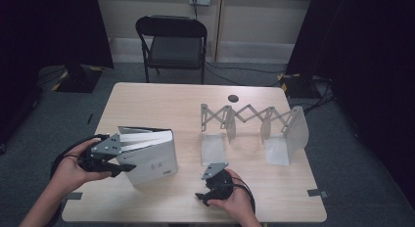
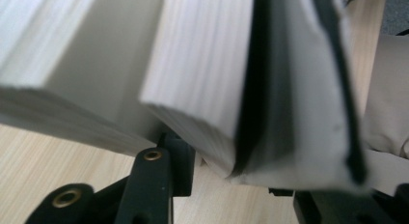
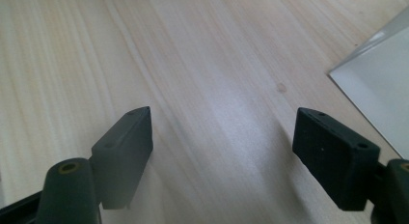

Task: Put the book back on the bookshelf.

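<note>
Book (image 1: 149,156) stands on table (image 1: 161,102), left of rack (image 1: 254,131).

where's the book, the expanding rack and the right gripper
book (image 1: 154,158): high view, on its white front cover
expanding rack (image 1: 244,113): high view, on its scissor lattice
right gripper (image 3: 222,137): right gripper view, midway between its fingertips

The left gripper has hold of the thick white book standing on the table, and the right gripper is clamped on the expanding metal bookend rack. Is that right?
Not quite. The right gripper holds nothing: the right gripper view shows its jaws apart over bare table, the rack off to the side. The left gripper is indeed at the book.
</note>
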A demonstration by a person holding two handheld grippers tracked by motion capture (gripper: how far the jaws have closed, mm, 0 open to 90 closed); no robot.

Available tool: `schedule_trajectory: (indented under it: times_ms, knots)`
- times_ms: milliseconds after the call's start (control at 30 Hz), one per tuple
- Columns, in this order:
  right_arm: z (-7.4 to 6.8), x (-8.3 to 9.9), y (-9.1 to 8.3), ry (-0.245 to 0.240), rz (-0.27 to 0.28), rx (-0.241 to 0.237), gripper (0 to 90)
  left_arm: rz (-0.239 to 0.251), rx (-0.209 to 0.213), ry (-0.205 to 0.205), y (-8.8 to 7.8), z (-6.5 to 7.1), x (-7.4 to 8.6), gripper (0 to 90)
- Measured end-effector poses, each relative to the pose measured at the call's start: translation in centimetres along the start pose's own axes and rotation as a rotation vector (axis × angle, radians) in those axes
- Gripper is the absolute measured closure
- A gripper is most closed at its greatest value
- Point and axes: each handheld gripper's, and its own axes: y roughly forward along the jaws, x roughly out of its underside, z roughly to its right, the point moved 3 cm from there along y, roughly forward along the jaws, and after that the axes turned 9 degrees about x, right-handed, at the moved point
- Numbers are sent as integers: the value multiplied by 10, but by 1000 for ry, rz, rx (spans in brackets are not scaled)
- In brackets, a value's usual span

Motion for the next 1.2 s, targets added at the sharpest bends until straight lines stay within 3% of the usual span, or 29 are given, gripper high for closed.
schedule_trajectory:
  times_ms: [100, 367, 800, 1200]
  knots:
    - [2, -6, -2, -8, -7, -32, 217, 0, -3, -15, 0, -1, 3, 597]
    - [8, -25, -11, -39, -22, -61, 222, 10, -15, -48, 3, -2, 9, 542]
    - [15, -67, -27, -81, -2, -80, 222, 4, -33, -50, 1, -3, 8, 532]
    - [22, -106, -33, -108, 6, -99, 223, 30, -29, -61, 3, -3, 10, 524]
